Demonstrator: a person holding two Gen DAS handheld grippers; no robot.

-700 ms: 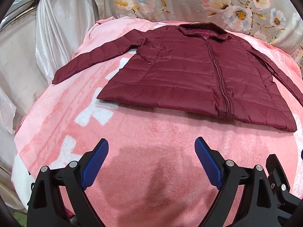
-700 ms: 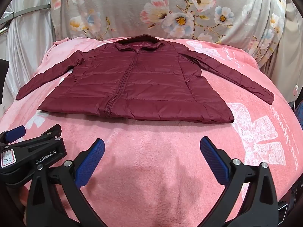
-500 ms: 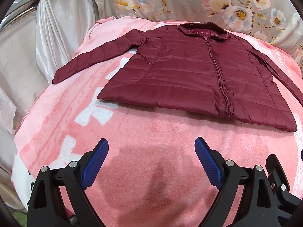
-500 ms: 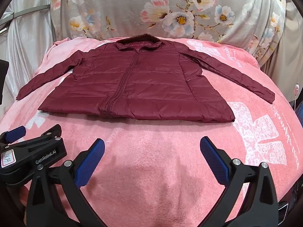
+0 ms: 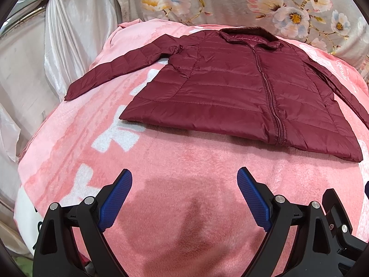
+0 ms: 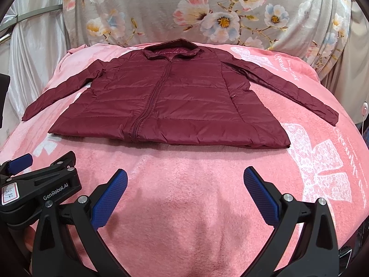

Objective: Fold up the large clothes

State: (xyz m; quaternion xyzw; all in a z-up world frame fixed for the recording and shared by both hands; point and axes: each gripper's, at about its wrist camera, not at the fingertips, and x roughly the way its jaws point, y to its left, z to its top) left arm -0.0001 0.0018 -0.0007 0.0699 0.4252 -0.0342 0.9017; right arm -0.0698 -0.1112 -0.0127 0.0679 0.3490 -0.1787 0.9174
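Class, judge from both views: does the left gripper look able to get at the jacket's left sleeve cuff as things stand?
Probably yes: the left gripper is open, and only bare pink blanket lies between it and the cuff of the jacket.

A fuzzy pink blanket with white lettering covers the surface. Behind it hangs a grey floral curtain. Off to the left, shiny white drapes catch soft, even light.

Bare pink blanket btwn open grippers & jacket hem; floral curtain blocks far side.
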